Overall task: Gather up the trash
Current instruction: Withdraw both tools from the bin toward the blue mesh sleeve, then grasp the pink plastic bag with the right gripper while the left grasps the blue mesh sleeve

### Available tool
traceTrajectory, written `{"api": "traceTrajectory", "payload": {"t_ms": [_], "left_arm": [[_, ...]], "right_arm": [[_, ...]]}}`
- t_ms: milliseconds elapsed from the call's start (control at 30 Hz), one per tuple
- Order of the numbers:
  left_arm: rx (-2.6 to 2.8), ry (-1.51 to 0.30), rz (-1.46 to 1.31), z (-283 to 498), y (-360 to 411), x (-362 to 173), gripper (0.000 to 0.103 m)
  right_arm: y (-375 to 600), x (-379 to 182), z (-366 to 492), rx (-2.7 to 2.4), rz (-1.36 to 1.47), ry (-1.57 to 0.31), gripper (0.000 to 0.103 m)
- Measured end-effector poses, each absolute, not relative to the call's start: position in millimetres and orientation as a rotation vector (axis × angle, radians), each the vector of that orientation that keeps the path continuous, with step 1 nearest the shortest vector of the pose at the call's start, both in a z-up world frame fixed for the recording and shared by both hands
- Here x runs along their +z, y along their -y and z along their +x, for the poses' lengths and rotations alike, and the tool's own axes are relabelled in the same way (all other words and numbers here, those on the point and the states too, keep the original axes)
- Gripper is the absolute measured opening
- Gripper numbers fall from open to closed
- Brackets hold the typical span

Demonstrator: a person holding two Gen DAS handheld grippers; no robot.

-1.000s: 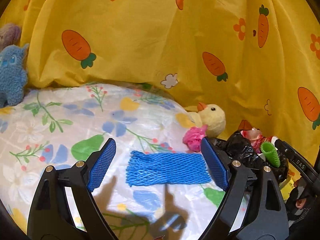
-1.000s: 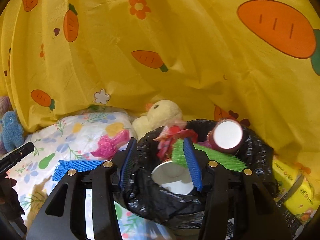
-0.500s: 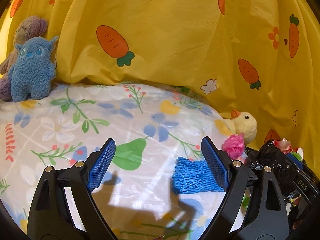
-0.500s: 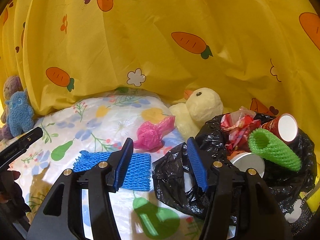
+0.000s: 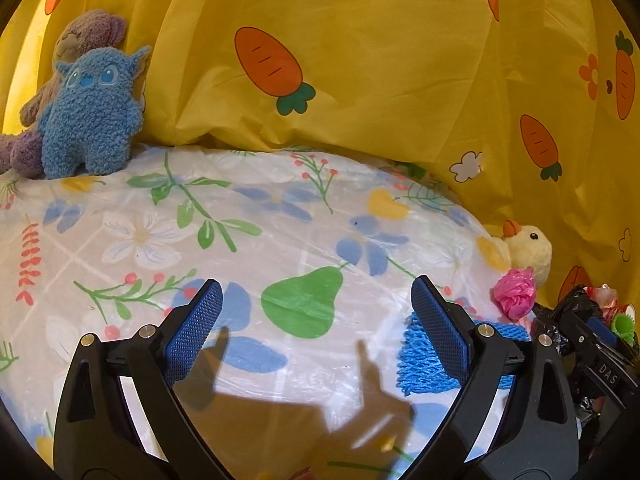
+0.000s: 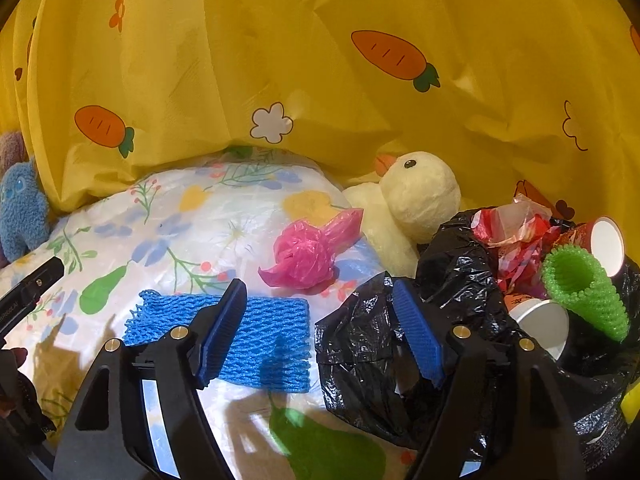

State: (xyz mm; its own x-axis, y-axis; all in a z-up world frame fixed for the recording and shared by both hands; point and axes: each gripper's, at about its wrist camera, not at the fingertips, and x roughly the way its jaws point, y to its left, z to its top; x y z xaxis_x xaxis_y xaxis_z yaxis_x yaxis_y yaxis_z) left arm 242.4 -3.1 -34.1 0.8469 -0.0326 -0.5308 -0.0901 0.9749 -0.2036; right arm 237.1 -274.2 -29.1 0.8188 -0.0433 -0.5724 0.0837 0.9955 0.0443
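Observation:
A blue foam net sleeve (image 6: 260,344) lies flat on the floral plastic-covered table; in the left wrist view (image 5: 424,364) it sits behind my right finger. A crumpled pink plastic bag (image 6: 308,252) lies just beyond it, also in the left wrist view (image 5: 514,294). A black trash bag (image 6: 460,320) at the right holds a green foam net (image 6: 584,292), paper cups and red wrappers. My left gripper (image 5: 316,332) is open and empty over the bare table. My right gripper (image 6: 320,332) is open and empty, between the blue net and the bag's edge.
A yellow duck plush (image 6: 416,200) leans beside the trash bag. A blue plush (image 5: 92,112) and a purple plush (image 5: 80,36) stand at the far left. A yellow carrot-print curtain (image 5: 360,80) hangs behind the table. Yellow packaging (image 6: 630,400) peeks out at the right edge.
My left gripper has swung left, so the blue net slid to its right. My right gripper has moved left from over the trash bag, with the green net left in the bag.

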Motion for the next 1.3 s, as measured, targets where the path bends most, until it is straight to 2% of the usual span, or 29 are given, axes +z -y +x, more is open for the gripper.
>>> {"api": "traceTrajectory", "payload": {"t_ms": [433, 633, 767, 1033, 1100, 1300], "left_arm": [[0.098, -0.525, -0.207, 239.3, -4.3, -32.2, 0.097], [0.095, -0.529, -0.202, 240.1, -3.1, -32.6, 0.097], [0.088, -0.527, -0.197, 239.4, -1.0, -32.3, 0.097], [0.078, -0.534, -0.205, 239.6, 0.1, -34.1, 0.097], [0.072, -0.536, -0.205, 239.9, 0.8, -34.5, 0.097], [0.059, -0.546, -0.213, 241.0, 1.2, -35.8, 0.097]], "right_arm": [[257.8, -51.3, 295.8, -0.102, 0.068, -0.687, 0.081], [260.8, -55.8, 310.3, -0.111, 0.090, -0.717, 0.077], [265.2, -62.0, 319.3, -0.092, 0.116, -0.770, 0.066], [256.8, -68.7, 327.5, -0.066, 0.083, -0.824, 0.050], [254.6, -70.6, 330.2, -0.061, 0.073, -0.840, 0.039], [254.6, -74.0, 332.5, -0.045, 0.083, -0.857, 0.026]]}}
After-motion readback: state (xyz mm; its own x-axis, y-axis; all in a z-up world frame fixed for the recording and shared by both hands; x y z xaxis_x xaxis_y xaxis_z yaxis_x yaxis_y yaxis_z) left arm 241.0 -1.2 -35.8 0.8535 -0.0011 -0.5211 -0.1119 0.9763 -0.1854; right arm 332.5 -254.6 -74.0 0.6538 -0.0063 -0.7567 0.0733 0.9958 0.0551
